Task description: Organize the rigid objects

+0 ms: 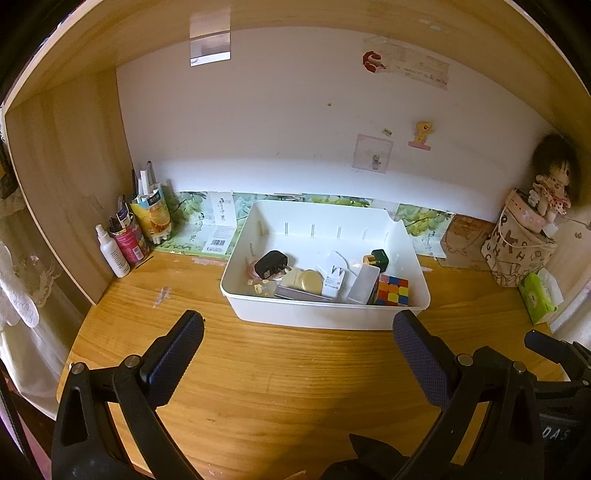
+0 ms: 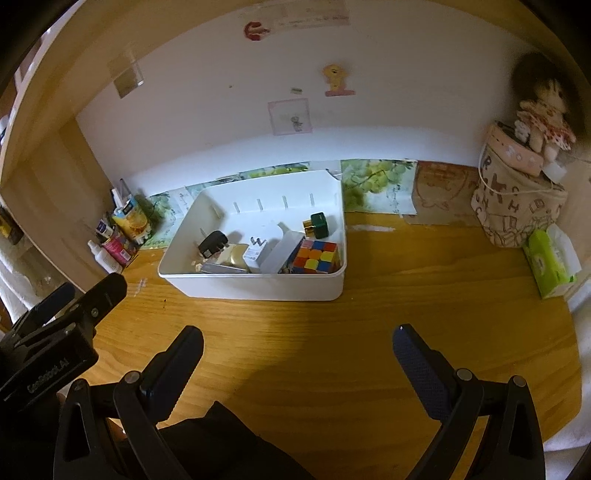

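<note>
Wooden desk [image 1: 295,369], grain running across, surface scuffed with pale marks near the left rear. White rear wall [image 1: 258,122] carries several stickers [image 1: 421,134] and a strip of clear tape [image 1: 209,38] (upper left). Wooden side panel [image 1: 66,177] encloses the left; a wooden shelf underside [image 1: 332,14] spans overhead. Printed grape-pattern paper [image 2: 376,175] lines the wall base. Light falls softly from above, leaving a brighter band low on the wall. White lace fabric [image 1: 18,288] hangs outside the left panel.
</note>
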The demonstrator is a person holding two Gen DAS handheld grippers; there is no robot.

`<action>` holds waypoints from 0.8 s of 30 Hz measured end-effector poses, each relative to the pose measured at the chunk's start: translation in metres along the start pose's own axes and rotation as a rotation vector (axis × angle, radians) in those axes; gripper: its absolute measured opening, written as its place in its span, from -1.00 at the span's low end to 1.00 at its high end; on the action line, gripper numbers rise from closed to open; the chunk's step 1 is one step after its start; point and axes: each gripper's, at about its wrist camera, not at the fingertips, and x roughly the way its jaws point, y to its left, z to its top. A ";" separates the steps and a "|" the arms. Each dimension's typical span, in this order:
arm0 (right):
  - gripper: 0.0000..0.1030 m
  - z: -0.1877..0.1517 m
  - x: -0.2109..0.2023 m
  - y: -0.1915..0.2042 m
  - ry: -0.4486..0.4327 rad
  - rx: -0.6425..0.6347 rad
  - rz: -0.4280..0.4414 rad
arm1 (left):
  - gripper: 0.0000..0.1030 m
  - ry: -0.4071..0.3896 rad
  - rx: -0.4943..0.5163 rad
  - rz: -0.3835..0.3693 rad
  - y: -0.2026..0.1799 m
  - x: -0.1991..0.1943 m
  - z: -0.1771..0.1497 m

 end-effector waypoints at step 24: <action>0.99 -0.002 0.003 0.007 0.033 -0.046 0.004 | 0.98 -0.010 0.019 0.012 -0.003 -0.006 -0.003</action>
